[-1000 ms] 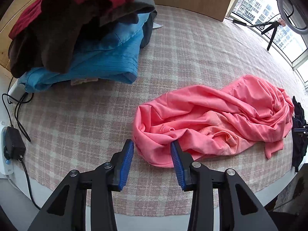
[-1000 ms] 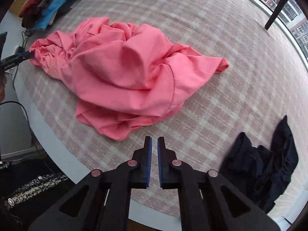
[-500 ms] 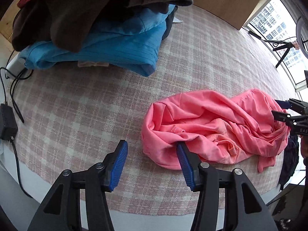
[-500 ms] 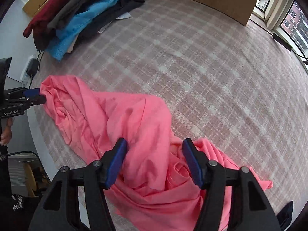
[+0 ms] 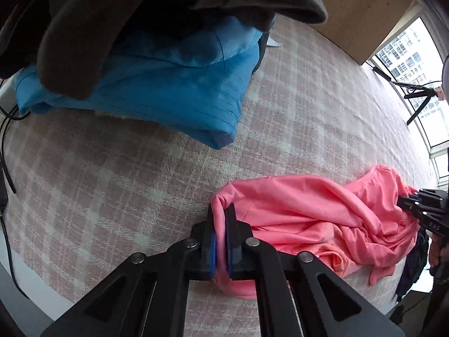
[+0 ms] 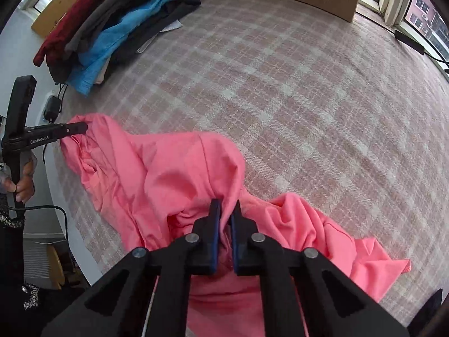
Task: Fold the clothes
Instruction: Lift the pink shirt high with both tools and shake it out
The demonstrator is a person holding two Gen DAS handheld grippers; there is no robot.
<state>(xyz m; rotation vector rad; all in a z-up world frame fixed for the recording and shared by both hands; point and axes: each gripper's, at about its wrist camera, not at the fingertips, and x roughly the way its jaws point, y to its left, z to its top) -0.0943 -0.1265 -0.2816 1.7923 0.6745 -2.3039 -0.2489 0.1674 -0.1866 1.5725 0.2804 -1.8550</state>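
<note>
1. So there's a crumpled pink garment [image 5: 308, 219] lying bunched up on the near part of a pink-and-white plaid bedspread [image 5: 112, 185], close to the near edge.
2. The left gripper [image 5: 220, 224] has its blue pads clamped tight on a fold at the garment's left end. Pink fabric is squeezed right between the jaws, and a bit of it loops over the top of the fingertips.
3. The right gripper [image 6: 226, 219] is doing the same thing on the other end: jaws pressed together with a ridge of pink cloth caught between them.
4. In the right wrist view you can see the left gripper [image 6: 75, 127] off at the left, its tip on the garment's [image 6: 168, 174] far-left corner, with a hand [image 6: 23, 177] wrapped around the handle.
5. In the left wrist view, the right gripper [image 5: 407, 202] sits at the far right edge, touching the garment's right end.
6. Between the two grips the cloth is all wrinkles and folds, not flat at all.
7. Far left on the bed there's a stack of clothes [image 6: 118, 25]: a blue garment [image 5: 168, 90] low down, grey and dark red stuff on top.
8. A dark garment [image 5: 415, 264] hangs by the near right edge, partly hidden by the pink one.
</note>
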